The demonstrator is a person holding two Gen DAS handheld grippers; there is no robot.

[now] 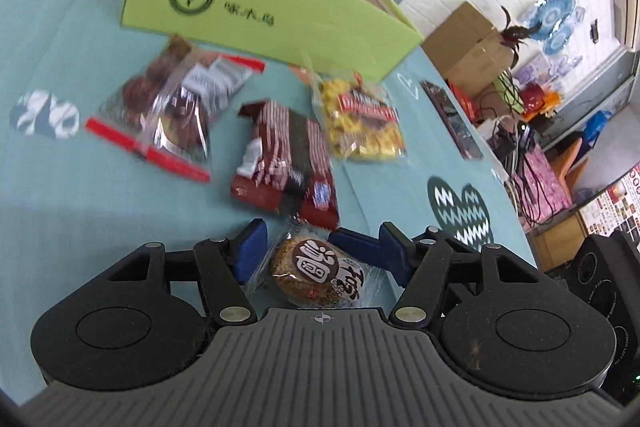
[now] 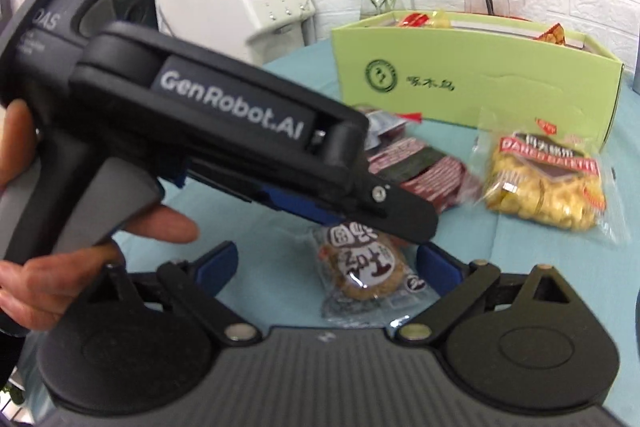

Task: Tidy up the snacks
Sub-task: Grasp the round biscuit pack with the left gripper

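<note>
I see a lime-green box (image 1: 256,3) with a dark green emblem, a teal tablecloth (image 1: 60,187) printed with zigzag hearts, a red-and-white striped packet (image 1: 286,159), a yellow snack bag (image 2: 548,183), and blue finger pads (image 1: 250,251).

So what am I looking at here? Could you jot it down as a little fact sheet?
Setting: round table with teal cloth
Container: green box, open, already holding some snacks
Loose snacks: round cake packet, red striped packet, yellow snack bag, clear bag with red edges
Left gripper: open, blue fingers either side of the round cake packet
Right gripper: open, close to the same packet
Left to do: loose snacks not yet in the box
</note>
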